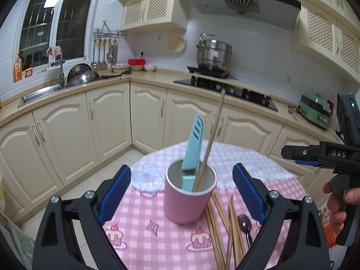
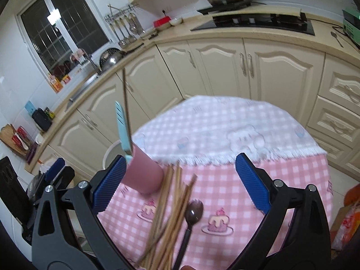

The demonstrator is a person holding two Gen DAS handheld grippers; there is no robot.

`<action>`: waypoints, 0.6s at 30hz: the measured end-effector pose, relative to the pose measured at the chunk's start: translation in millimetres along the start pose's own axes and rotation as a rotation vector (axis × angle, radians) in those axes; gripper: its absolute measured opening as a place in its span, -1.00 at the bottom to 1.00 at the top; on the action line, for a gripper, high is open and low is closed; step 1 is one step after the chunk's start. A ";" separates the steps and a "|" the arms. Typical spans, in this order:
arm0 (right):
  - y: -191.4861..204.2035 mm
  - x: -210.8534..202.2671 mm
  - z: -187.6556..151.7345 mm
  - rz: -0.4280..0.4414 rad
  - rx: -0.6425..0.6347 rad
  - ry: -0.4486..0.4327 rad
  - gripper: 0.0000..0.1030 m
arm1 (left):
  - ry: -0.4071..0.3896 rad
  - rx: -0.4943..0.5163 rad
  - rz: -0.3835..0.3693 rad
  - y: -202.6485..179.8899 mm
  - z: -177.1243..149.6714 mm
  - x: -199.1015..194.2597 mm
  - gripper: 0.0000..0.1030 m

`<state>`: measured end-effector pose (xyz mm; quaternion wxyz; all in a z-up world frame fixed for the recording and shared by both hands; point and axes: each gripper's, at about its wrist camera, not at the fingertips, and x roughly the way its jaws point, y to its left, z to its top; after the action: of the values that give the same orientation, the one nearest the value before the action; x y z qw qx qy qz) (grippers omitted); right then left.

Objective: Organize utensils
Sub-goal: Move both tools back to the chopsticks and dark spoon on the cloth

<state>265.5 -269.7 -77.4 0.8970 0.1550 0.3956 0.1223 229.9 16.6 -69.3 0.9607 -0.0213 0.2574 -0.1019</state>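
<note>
A pink utensil cup [image 1: 190, 199] stands upright on the pink checked tablecloth [image 1: 144, 231] covering the round tabletop; inside it lean a light blue sheathed knife [image 1: 193, 148] and a single wooden chopstick [image 1: 212, 139], both tilted and rising well above the rim; just beside the cup, on its right in the left wrist view, lies a loose bundle of wooden chopsticks [image 1: 221, 227] with a dark brown spork [image 1: 245, 223] alongside it, all flat on the cloth. The left gripper [image 1: 181, 193] has its jaws spread wide on either side of the cup, touching nothing; the right gripper [image 2: 180, 184] hangs over the chopstick bundle [image 2: 171, 211] and the spork [image 2: 191, 216], its jaws likewise spread and empty, the cup [image 2: 144, 175] near its left blue pad; a hand [image 1: 337, 199] grips the right gripper's handle at the edge of the left wrist view.
</note>
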 end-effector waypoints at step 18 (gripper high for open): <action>-21.0 30.8 -61.8 -0.102 -0.019 0.173 0.85 | 0.335 0.093 0.005 -23.9 -64.9 55.1 0.74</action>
<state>241.5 -267.4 -145.4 0.8660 0.1151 0.4775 0.0933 239.8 -17.4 -150.3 0.9046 0.0411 0.4090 -0.1132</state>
